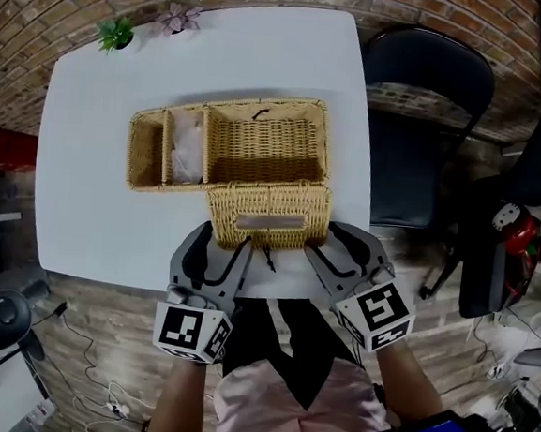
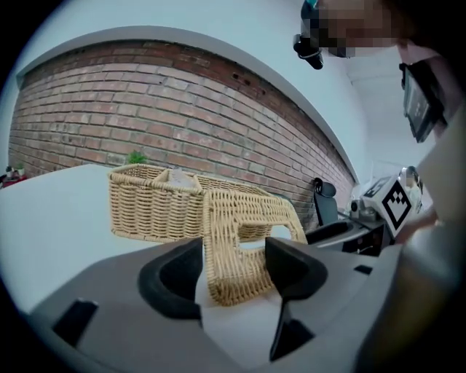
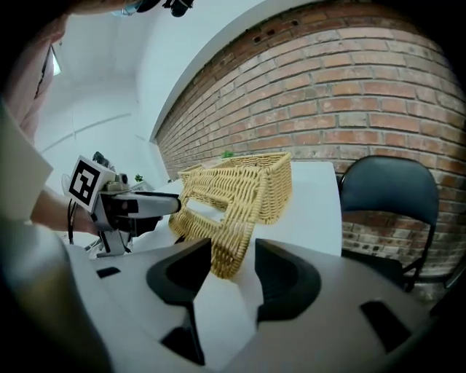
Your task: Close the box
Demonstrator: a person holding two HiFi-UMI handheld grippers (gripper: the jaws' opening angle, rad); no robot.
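While the jaws of the left gripper [image 1: 227,244] and right gripper [image 1: 336,246] sit apart round the lid [image 1: 269,210] (no squeeze yet), grabbing is the step. Next: squeeze, then flip it onto the wicker box [image 1: 266,154].

What sits around your white table [image 1: 84,194]
You have a green plant [image 1: 115,32] and a purplish plant [image 1: 179,19] at its far edge, near the brick wall [image 1: 34,11]; a black chair [image 1: 419,129] stands on its right.

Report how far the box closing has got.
Done: nothing yet. The box stands open, and its lid is flopped forward off the front rim. In hand: the left tool and right tool each straddle a near lid corner, jaws open, not gripping. Left: grip, swing the lid over, seat it.
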